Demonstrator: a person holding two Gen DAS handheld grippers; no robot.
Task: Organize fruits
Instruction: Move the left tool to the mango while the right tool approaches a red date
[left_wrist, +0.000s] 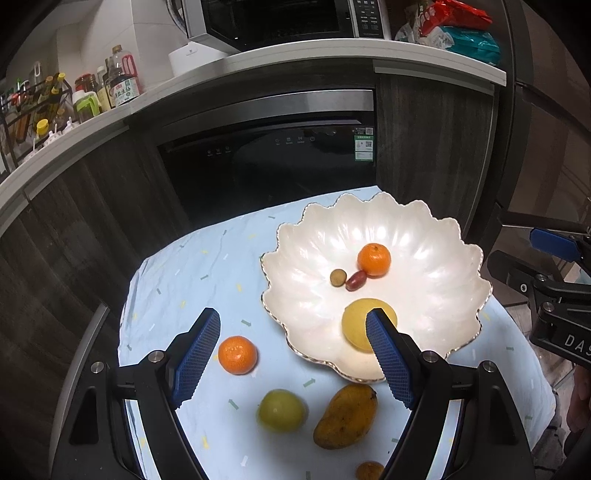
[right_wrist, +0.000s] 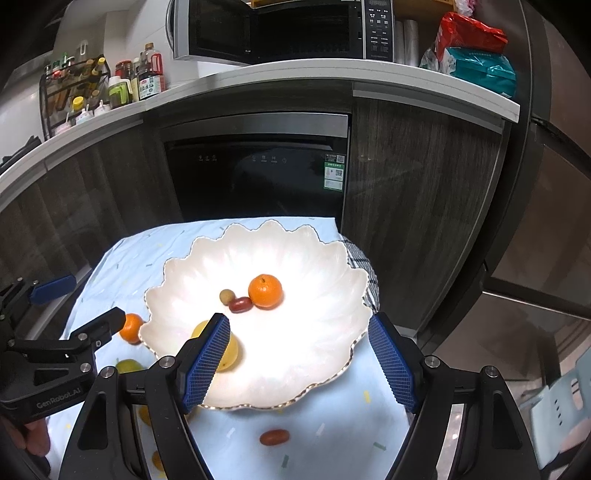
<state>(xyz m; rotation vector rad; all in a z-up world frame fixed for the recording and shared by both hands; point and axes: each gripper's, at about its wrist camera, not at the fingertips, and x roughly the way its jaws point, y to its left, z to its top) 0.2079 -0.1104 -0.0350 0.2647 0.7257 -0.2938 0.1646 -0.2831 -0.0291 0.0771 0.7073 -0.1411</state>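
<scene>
Since four fruits already sit in the white bowl (left_wrist: 458, 266), I'd say I'm mid-sort, between picks. Both my sets of fingers are spread wide and empty: left fingers (left_wrist: 293, 356) hover over the loose stuff, right fingers (right_wrist: 299, 360) over the bowl. The tangerine (left_wrist: 237, 355) lies just inside my left-hand pad, with the green fruit (left_wrist: 281, 410) and mango (left_wrist: 346, 415) nearer my wrist on the counter. Next I probably drop down, straddle the tangerine, squeeze gently.
</scene>
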